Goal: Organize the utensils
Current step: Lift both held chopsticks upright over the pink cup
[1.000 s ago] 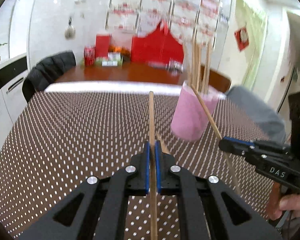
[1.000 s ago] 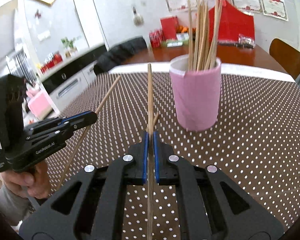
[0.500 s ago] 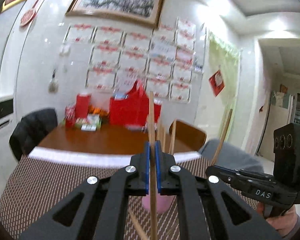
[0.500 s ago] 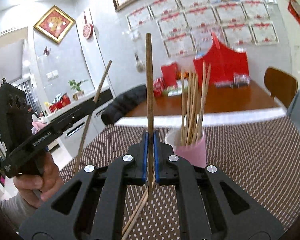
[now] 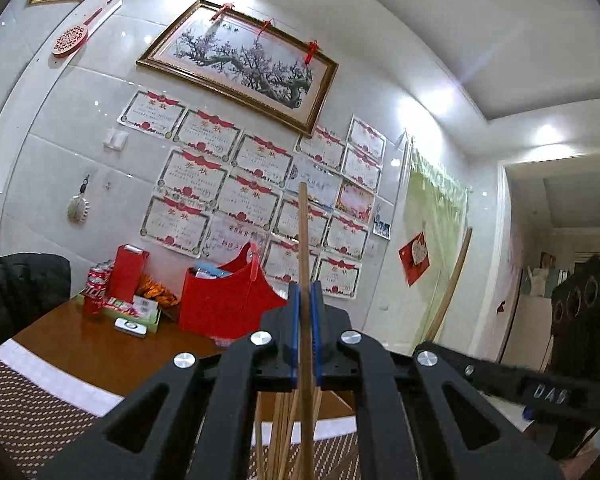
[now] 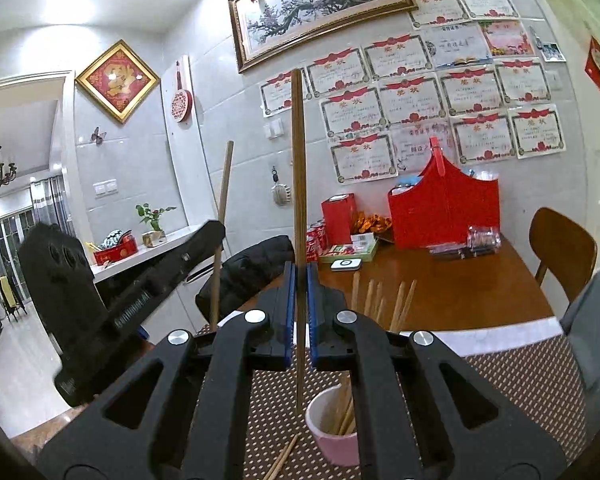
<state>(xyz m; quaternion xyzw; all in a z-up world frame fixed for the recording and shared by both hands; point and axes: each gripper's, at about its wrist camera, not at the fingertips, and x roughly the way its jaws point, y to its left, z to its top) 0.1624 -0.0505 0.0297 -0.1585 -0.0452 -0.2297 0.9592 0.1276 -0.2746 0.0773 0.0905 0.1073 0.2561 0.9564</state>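
Observation:
My left gripper (image 5: 305, 300) is shut on a wooden chopstick (image 5: 303, 240) held upright; below its fingers several chopsticks (image 5: 278, 436) stand bunched. My right gripper (image 6: 298, 280) is shut on a darker chopstick (image 6: 297, 168), also upright, its lower tip just left of the pink cup (image 6: 332, 440) that holds several chopsticks (image 6: 400, 304). The left gripper shows in the right wrist view (image 6: 140, 292) at the left with its chopstick (image 6: 222, 216). The right gripper shows in the left wrist view (image 5: 500, 376) at the right with its chopstick (image 5: 452, 280). Loose chopsticks (image 6: 282, 456) lie on the mat.
The dotted brown table mat (image 6: 520, 364) lies under both grippers. Behind it a wooden table (image 6: 440, 288) carries a red bag (image 6: 444, 208), red box and cans. A wooden chair (image 6: 560, 248) stands at the right, a black jacket (image 6: 256, 268) on a chair at the left.
Both grippers have tilted up and risen from near the mat, turning their chopsticks upright. The cup has dropped below the fingers in both views.

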